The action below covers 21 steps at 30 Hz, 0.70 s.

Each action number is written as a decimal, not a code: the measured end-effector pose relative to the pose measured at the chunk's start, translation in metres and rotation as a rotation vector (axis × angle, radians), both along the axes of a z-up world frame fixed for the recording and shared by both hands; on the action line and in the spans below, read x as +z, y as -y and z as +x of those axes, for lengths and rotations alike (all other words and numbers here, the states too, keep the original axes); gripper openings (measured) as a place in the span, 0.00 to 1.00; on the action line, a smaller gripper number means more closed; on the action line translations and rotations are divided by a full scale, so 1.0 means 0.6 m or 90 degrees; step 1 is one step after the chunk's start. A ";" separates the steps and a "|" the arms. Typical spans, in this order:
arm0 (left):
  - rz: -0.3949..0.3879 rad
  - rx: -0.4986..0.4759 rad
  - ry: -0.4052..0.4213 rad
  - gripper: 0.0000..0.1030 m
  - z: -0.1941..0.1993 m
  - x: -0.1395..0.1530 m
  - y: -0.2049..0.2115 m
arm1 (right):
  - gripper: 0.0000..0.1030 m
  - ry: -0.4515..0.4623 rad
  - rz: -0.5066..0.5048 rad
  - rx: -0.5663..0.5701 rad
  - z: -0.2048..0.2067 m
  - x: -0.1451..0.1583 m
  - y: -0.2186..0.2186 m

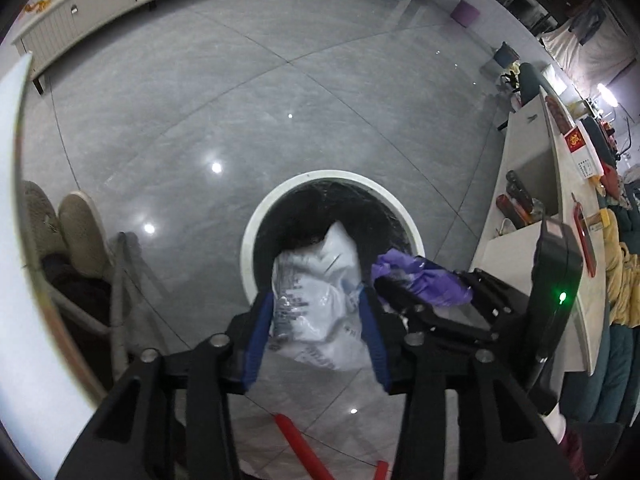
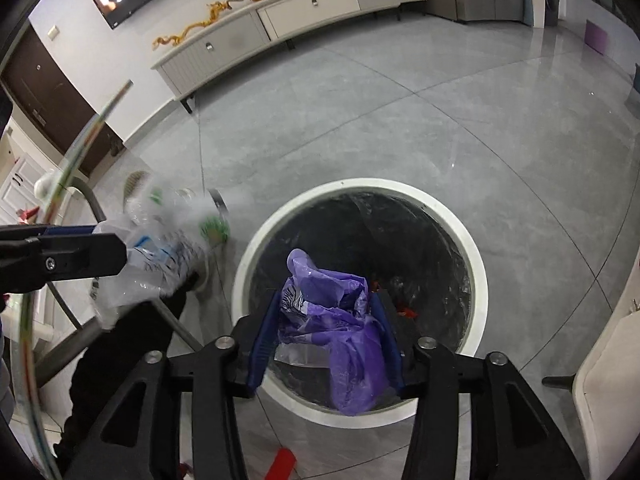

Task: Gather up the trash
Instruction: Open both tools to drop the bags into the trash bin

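Below both sets of jaws stood the bin [image 2: 478, 280]. The left gripper [image 1: 316, 312] grasped a white bag [image 1: 316, 280]; the right gripper [image 2: 326, 320] grasped a purple bag [image 2: 340, 320]. Best to release only once each bag hangs squarely over the opening.

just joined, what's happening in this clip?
A person is dumping trash with two handheld tongs over a round white-rimmed bin lined in black. The left tongs have a crumpled white printed plastic bag between their blue pads, at the bin's near rim. The right tongs have a purple plastic bag between theirs, over the opening. Neither bag has dropped in yet.
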<state>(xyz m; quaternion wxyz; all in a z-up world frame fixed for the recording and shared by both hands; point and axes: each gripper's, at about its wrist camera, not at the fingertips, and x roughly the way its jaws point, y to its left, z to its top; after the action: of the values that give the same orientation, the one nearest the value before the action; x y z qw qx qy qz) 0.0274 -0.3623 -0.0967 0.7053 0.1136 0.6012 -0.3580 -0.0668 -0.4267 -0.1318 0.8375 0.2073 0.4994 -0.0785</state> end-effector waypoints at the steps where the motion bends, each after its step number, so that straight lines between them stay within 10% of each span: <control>1: -0.003 0.002 -0.007 0.47 0.002 -0.003 0.003 | 0.49 -0.005 -0.001 -0.001 0.002 -0.003 0.004; 13: -0.056 0.015 -0.022 0.52 -0.001 0.010 -0.009 | 0.61 -0.012 -0.025 -0.001 0.002 0.009 0.013; 21: -0.129 0.060 0.110 0.52 -0.019 0.098 -0.087 | 0.61 0.015 -0.054 -0.006 -0.010 0.060 -0.002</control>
<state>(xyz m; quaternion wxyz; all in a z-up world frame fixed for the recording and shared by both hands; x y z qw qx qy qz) 0.0162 -0.3099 -0.0382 0.7784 0.0439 0.5038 -0.3721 -0.0726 -0.4252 -0.0960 0.8508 0.1751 0.4850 -0.1009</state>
